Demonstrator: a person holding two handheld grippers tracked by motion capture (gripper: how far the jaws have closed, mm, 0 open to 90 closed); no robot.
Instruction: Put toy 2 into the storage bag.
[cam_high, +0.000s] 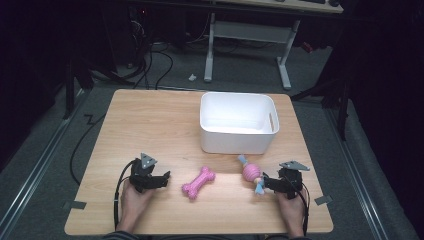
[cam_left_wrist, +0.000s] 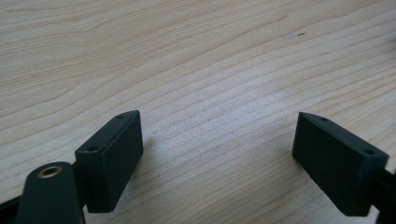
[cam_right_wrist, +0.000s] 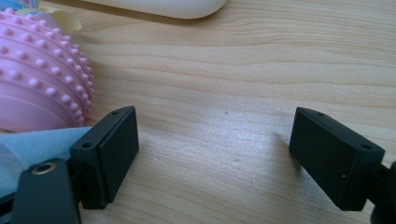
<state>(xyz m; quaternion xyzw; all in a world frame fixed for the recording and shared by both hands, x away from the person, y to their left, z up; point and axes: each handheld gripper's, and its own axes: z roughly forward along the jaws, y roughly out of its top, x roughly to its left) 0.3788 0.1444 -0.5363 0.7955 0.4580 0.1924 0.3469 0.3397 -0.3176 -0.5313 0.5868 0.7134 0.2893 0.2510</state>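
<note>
Left gripper (cam_left_wrist: 217, 149): jaws wide apart, empty, over bare wooden table (cam_left_wrist: 196, 56).
Right gripper (cam_right_wrist: 212, 149): jaws spread, nothing held.
Pink studded rubber ball toy (cam_right_wrist: 39, 77): just beside right gripper.
Pink bone-shaped toy (cam_high: 198, 182): between grippers.
Writing: none legible.

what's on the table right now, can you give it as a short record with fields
surface: wooden table
left gripper: open, nothing between its jaws, low over bare wood, left of the bone
right gripper: open, nothing between its jaws, right beside the ball toy
bone toy: pink bone lying between the two grippers
ball toy: pink studded ball with pale blue ends, in front of the bin
bin: white bin at the far middle, nothing visible inside
</note>
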